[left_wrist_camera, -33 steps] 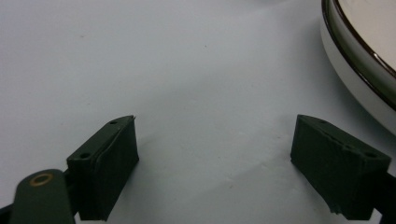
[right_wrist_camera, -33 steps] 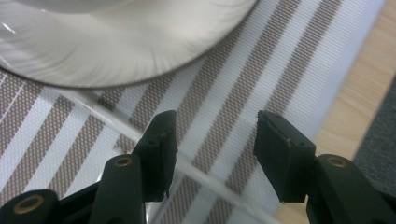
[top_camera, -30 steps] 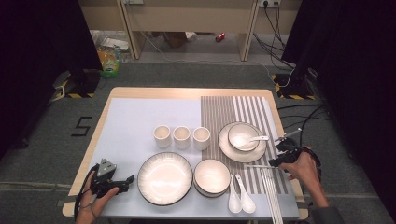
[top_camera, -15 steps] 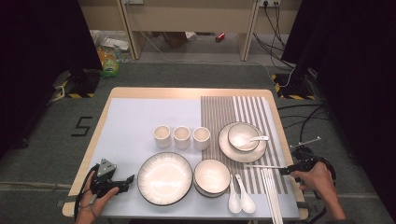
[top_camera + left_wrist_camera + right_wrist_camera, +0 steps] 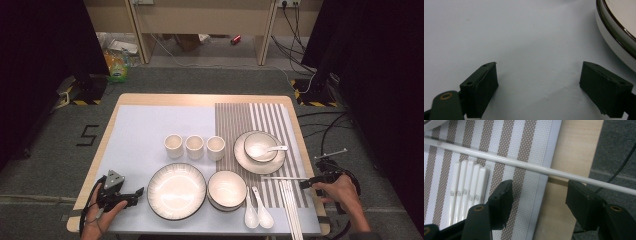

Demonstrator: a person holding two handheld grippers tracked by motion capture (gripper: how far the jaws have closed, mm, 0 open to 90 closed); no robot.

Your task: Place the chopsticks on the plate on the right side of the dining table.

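Note:
A single white chopstick [image 5: 282,178] lies crosswise over the striped mat [image 5: 250,117], its right end toward my right gripper [image 5: 306,184]. In the right gripper view the chopstick [image 5: 506,161] runs just past the tips of the right gripper [image 5: 539,187] and out over the table's edge. Those jaws have just been opening and do not press on it. A bundle of white chopsticks [image 5: 291,210] [image 5: 467,187] lies lengthwise below it. My left gripper [image 5: 137,195] [image 5: 539,75] rests open on the pale mat beside the large plate [image 5: 176,191] [image 5: 616,32], nothing between its jaws.
Three cups [image 5: 195,146] stand in a row mid-table. A bowl with a spoon sits on a plate [image 5: 240,160] at the right, a stacked bowl [image 5: 227,189] and two spoons [image 5: 255,212] near the front. Cables [image 5: 325,130] lie on the floor to the right.
My right hand has moved right and toward the near edge, away from the plate with the bowl, and the single chopstick now lies across the striped mat. The left hand has kept still.

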